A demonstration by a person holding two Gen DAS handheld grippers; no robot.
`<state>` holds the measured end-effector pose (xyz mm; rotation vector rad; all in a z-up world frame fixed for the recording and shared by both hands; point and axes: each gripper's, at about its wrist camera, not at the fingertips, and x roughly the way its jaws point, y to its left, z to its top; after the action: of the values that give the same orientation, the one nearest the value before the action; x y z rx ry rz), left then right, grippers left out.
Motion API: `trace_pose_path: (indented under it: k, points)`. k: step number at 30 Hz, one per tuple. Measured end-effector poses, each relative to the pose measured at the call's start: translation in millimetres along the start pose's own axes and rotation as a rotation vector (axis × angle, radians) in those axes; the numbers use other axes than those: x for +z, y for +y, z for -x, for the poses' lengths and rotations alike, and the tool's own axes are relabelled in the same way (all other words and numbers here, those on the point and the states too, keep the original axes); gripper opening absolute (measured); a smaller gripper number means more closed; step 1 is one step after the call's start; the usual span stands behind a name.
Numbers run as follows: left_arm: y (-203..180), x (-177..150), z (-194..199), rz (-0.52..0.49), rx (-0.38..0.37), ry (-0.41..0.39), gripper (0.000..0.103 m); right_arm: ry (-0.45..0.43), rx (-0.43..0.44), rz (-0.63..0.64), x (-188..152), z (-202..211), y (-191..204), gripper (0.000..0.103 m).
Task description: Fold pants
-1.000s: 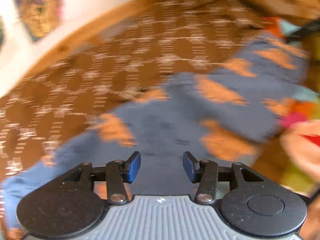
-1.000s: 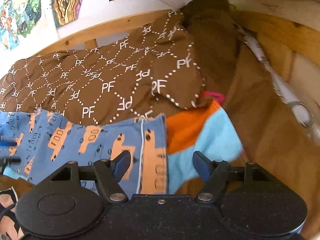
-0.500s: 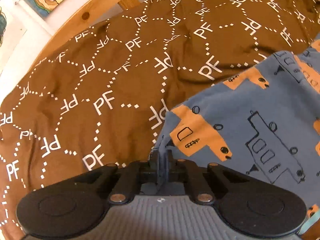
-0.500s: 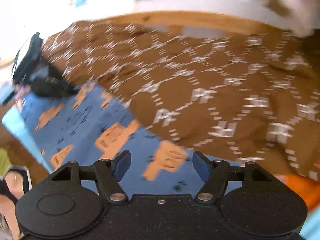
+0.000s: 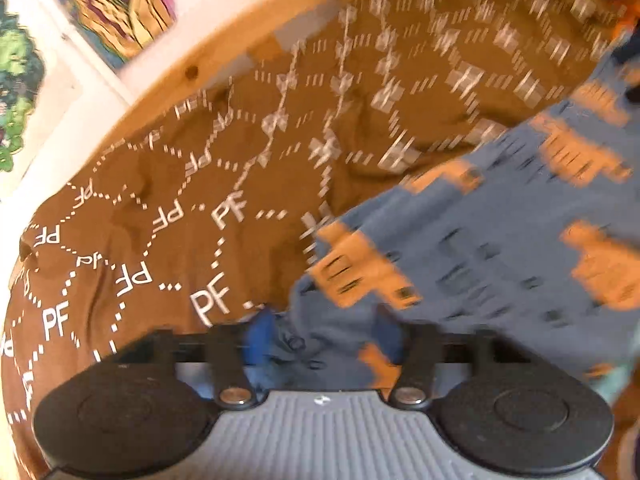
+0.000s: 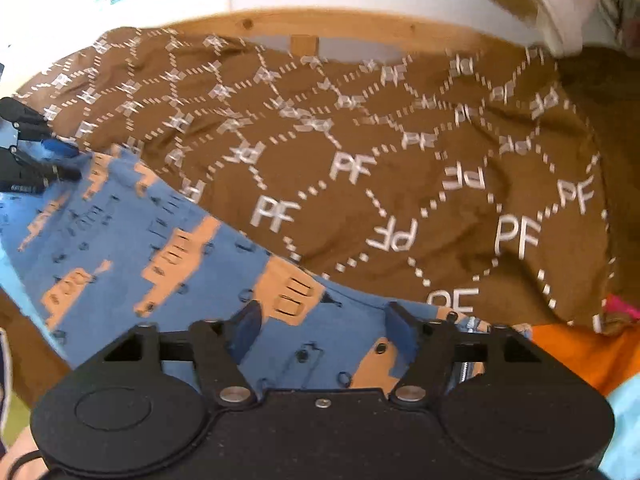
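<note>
- The pants [image 6: 132,248], blue with orange vehicle prints, lie spread flat on a brown bedcover [image 6: 400,168] patterned with white dotted lines and the letters "PF".
- The bedcover lies on a bed with a wooden frame [image 6: 304,26]; a white wall with colourful posters [image 5: 124,4] stands behind it.
- Left gripper [image 5: 322,340]: its jaws are opening. A bunched corner of the pants lies between the blue pads [image 5: 258,338], which stand apart and do not press on the cloth.
- Right gripper [image 6: 324,330]: its jaws are opening and stand wide. The pants' edge lies under and between them; the pads [image 6: 248,326] do not press on it.
- In the right wrist view the left gripper [image 6: 52,156] shows at the far left edge, at the opposite end of the pants.
- Orange cloth [image 6: 576,352] and light blue cloth [image 6: 624,412] lie just beside the pants at the right gripper's end, partly under the bedcover's edge.
- The left wrist view is motion-blurred on its right side; print detail there cannot be read.
</note>
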<state>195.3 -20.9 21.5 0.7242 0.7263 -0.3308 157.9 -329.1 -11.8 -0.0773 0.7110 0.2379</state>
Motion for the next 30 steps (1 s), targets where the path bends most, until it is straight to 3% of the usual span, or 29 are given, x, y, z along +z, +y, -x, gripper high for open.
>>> trace_pose_path:
  k: [5,7,10,14,15,19,21,24,26,28,30]
  points:
    - [-34.8,-22.7,38.7,0.010,-0.141,-0.061,0.069,-0.018,-0.012,-0.056,-16.4,33.7,13.6,0.080]
    - [-48.4,-28.8,39.1,0.027,-0.188,-0.040,0.069,-0.016,-0.038,-0.102,-25.9,46.1,14.1,0.080]
    - [-62.4,-38.6,24.1,0.044,-0.163,0.035,0.068,-0.032,-0.138,-0.174,-38.4,68.4,8.4,0.080]
    - [-44.7,-43.5,16.4,0.213,-0.209,0.080,0.069,-0.012,-0.224,-0.307,-53.3,88.8,-25.9,0.082]
    - [-40.4,-44.3,16.8,0.231,-0.214,0.084,0.069,0.008,-0.213,-0.348,-56.9,87.8,-37.1,0.082]
    - [-33.4,-44.6,15.8,0.234,-0.207,0.093,0.069,0.070,0.018,-0.429,-60.8,68.4,-62.7,0.081]
    - [-37.5,-46.0,15.0,0.226,-0.198,0.096,0.069,0.089,0.058,-0.458,-58.4,57.2,-64.5,0.080]
    - [-42.2,-46.7,15.4,0.220,-0.184,0.098,0.069,0.062,0.093,-0.589,-61.5,57.4,-79.7,0.063]
    - [-39.9,-44.9,18.0,0.248,-0.196,0.072,0.057,0.056,0.101,-0.690,-69.8,60.0,-97.4,0.025]
    - [-36.5,-39.3,24.2,0.305,-0.248,0.017,0.055,0.062,0.111,-0.724,-76.1,60.9,-106.0,0.019]
    - [-37.0,-28.1,29.4,0.361,-0.295,-0.047,0.057,0.068,0.091,-0.650,-71.5,63.6,-98.4,0.017]
